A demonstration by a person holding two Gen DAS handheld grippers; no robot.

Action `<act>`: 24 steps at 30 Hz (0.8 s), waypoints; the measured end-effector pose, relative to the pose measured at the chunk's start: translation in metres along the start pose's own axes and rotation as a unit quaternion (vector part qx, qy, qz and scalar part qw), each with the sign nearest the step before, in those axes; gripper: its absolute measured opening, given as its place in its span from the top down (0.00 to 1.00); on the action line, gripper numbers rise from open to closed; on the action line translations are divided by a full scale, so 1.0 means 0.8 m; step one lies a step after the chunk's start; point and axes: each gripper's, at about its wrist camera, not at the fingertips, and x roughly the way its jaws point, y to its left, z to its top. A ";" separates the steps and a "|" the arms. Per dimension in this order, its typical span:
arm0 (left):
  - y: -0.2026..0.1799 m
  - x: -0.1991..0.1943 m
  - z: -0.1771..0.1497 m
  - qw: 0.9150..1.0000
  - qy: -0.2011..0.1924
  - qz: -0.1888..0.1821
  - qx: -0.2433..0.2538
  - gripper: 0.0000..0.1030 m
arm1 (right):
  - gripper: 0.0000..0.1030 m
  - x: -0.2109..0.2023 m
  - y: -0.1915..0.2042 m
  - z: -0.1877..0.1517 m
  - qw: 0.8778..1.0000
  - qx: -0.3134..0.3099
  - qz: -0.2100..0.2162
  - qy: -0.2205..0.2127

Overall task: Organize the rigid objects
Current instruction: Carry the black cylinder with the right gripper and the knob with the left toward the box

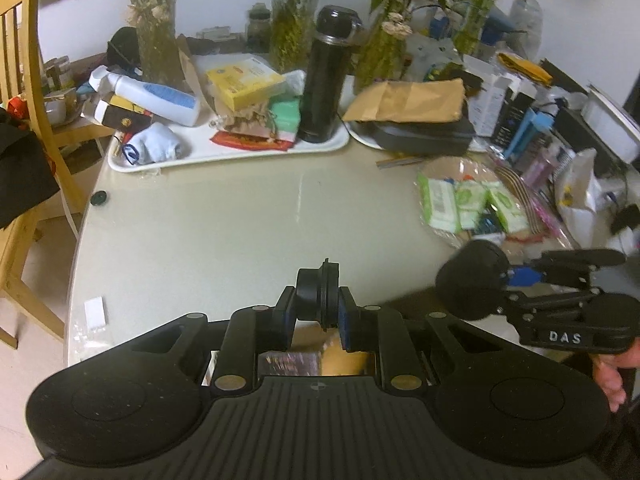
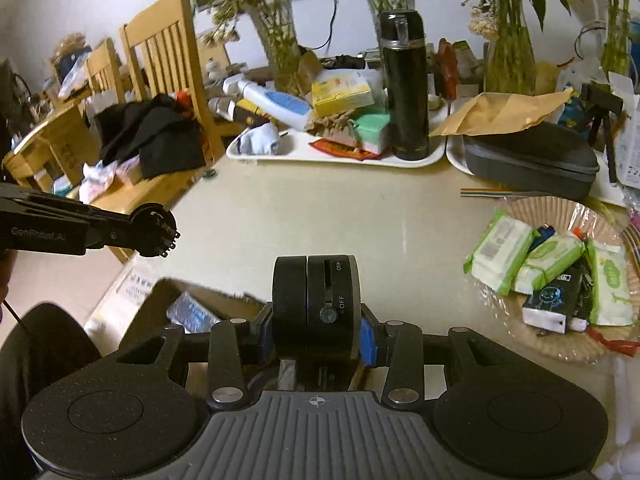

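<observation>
My left gripper (image 1: 316,310) is shut on a small black round part (image 1: 318,294) with a ribbed rim, held over the near edge of the beige table (image 1: 240,220). In the right wrist view that part (image 2: 154,230) shows at the left, with metal pins on its face. My right gripper (image 2: 316,320) is shut on a black round device (image 2: 316,304) with an ON/OFF slider. In the left wrist view that device (image 1: 472,280) shows at the right, level with the left one. Both are held above the table's near edge, apart from each other.
A white tray (image 1: 224,152) at the back holds a black thermos (image 1: 324,76), a lotion bottle, boxes and a sock. A grey case (image 2: 528,160) lies on another tray. A woven plate of tissue packs (image 2: 552,264) sits right. A cardboard box (image 2: 192,308) is below the table edge. Wooden chairs (image 2: 168,64) stand left.
</observation>
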 end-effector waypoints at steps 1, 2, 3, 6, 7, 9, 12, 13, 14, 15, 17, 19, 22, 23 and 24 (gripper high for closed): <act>-0.003 -0.001 -0.004 1.000 0.002 -0.002 0.003 0.80 | 0.58 -0.002 0.001 -0.003 1.000 0.000 0.003 -0.001; -0.005 -0.001 -0.008 1.000 0.004 -0.003 0.006 0.80 | 0.58 -0.004 0.002 -0.005 1.000 0.001 0.006 -0.001; -0.006 -0.001 -0.012 1.000 0.006 -0.005 0.009 0.80 | 0.58 -0.004 0.004 -0.007 1.000 0.002 0.004 0.002; -0.012 0.000 -0.022 1.000 0.014 -0.012 0.012 0.80 | 0.58 -0.005 0.007 -0.013 1.000 0.002 0.001 0.003; -0.014 0.000 -0.025 1.000 0.017 -0.015 0.014 0.80 | 0.58 -0.005 0.008 -0.014 1.000 0.003 0.001 0.005; -0.019 0.001 -0.031 0.999 0.021 -0.019 0.018 0.80 | 0.58 -0.005 0.011 -0.016 1.000 -0.002 -0.002 0.005; -0.025 0.004 -0.039 0.999 0.028 -0.025 0.022 0.80 | 0.58 -0.004 0.016 -0.017 1.000 -0.011 -0.017 0.005; -0.027 0.004 -0.041 0.999 0.030 -0.026 0.022 0.80 | 0.58 -0.004 0.016 -0.018 1.000 -0.012 -0.023 0.006; -0.029 0.005 -0.043 0.999 0.032 -0.028 0.024 0.80 | 0.58 -0.003 0.016 -0.018 1.000 -0.011 -0.025 0.006; -0.032 0.006 -0.045 0.999 0.033 -0.029 0.026 0.80 | 0.58 -0.003 0.015 -0.018 1.000 -0.008 -0.025 0.005; -0.038 0.007 -0.048 0.998 0.034 -0.033 0.034 0.79 | 0.58 -0.004 0.013 -0.018 1.000 -0.007 -0.028 0.004; -0.045 0.006 -0.053 0.998 0.031 -0.035 0.048 0.78 | 0.58 -0.003 0.013 -0.019 1.000 -0.006 -0.030 0.004; -0.052 0.004 -0.058 0.997 0.030 -0.027 0.061 0.58 | 0.58 -0.004 0.013 -0.021 1.000 -0.006 -0.031 0.004; -0.053 0.003 -0.060 0.998 0.027 -0.022 0.061 0.55 | 0.58 -0.003 0.014 -0.021 1.000 -0.006 -0.030 0.005; -0.053 0.001 -0.062 0.998 0.023 -0.017 0.061 0.53 | 0.58 -0.004 0.015 -0.021 1.000 -0.007 -0.030 0.005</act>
